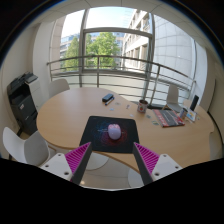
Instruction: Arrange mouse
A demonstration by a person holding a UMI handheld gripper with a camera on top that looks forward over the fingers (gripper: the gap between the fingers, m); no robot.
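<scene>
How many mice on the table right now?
1: the mouse sits on the dark mat, just ahead of the open gripper. Clutter at the table's far side could hide others.

A round wooden table (pixel 62 115) is bare left of the dark rectangular mouse mat (pixel 107 131). Right of the mat, colourful magazines (pixel 168 118) and a dark cup (pixel 143 105) crowd the surface. Behind it sits a small dark box (pixel 108 97).

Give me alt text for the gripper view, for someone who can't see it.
A white mouse sits on a dark mouse pad on a round wooden table, just beyond the open gripper.
</scene>
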